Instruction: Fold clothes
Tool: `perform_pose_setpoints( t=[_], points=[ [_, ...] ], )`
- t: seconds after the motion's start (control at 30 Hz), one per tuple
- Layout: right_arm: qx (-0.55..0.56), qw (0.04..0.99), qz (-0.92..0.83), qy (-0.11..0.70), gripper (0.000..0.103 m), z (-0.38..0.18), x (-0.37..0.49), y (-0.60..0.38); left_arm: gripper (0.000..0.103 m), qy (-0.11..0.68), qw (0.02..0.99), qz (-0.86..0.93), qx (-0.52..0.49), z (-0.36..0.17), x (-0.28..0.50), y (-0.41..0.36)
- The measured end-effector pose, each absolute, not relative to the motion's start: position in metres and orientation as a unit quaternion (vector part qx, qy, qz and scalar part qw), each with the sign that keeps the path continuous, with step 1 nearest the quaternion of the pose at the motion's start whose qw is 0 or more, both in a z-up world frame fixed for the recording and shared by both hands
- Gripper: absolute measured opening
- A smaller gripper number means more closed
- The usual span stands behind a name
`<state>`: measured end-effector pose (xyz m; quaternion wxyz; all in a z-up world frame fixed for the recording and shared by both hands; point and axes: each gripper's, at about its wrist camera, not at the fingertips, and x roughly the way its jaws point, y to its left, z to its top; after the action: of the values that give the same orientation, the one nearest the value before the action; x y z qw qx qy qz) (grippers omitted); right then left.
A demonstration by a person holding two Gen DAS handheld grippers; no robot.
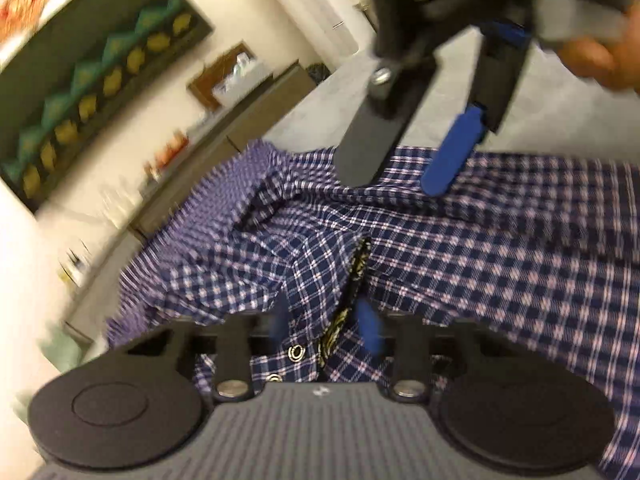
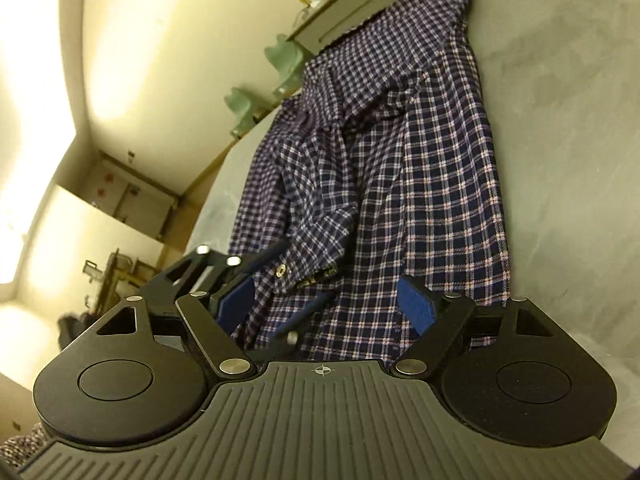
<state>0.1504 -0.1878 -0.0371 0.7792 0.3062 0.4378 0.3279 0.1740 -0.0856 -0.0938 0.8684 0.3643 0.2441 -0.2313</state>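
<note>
Two hand-held grippers over plaid shirt (image 2: 420, 168): left (image 1: 326, 328) pinching its placket, right (image 2: 324, 304) spread wide.

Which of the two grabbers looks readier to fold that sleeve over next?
Left, probably. The left gripper has the cuff of the checked shirt between its fingers; the right gripper hangs open above the cloth.

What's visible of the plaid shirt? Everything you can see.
The plaid shirt is woven navy cloth with white and pink checks, lying rumpled on a grey surface, one side flat, the other bunched in folds. A snap-buttoned edge shows patterned lining. The left gripper is closed on that edge; the right gripper is open, fingers straddling the cloth.
</note>
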Motion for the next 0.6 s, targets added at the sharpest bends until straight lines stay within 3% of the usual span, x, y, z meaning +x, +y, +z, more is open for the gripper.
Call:
perform_pose_setpoints(
  t=[0.13, 0.3, 0.37, 0.4, 0.43, 0.5, 0.53, 0.6],
  points=[
    [0.322, 0.778, 0.340, 0.420, 0.086, -0.038, 0.157, -0.179, 0.007, 0.237, 0.882, -0.235, 0.334, -0.080, 0.181, -0.080],
    [0.319, 0.773, 0.347, 0.424, 0.086, -0.044, 0.173, -0.154, 0.004, 0.208, 0.900, -0.232, 0.306, -0.058, 0.175, -0.084],
    [0.316, 0.774, 0.347, 0.426, 0.079, -0.045, 0.175, -0.146, 0.004, 0.201, 0.898, -0.242, 0.308, -0.056, 0.168, -0.089],
    [0.314, 0.775, 0.346, 0.426, 0.067, -0.046, 0.176, -0.143, 0.005, 0.198, 0.897, -0.246, 0.309, -0.055, 0.164, -0.092],
    [0.311, 0.776, 0.344, 0.427, 0.043, -0.043, 0.177, -0.141, 0.006, 0.195, 0.896, -0.251, 0.310, -0.054, 0.161, -0.094],
    [0.310, 0.782, 0.337, 0.423, 0.026, -0.036, 0.174, -0.143, 0.010, 0.188, 0.895, -0.260, 0.311, -0.052, 0.153, -0.098],
    [0.314, 0.786, 0.331, 0.418, 0.011, -0.030, 0.169, -0.149, 0.012, 0.184, 0.895, -0.264, 0.308, -0.051, 0.148, -0.098],
    [0.322, 0.794, 0.319, 0.406, 0.007, -0.020, 0.159, -0.160, 0.013, 0.177, 0.897, -0.270, 0.301, -0.047, 0.137, -0.098]
  ],
)
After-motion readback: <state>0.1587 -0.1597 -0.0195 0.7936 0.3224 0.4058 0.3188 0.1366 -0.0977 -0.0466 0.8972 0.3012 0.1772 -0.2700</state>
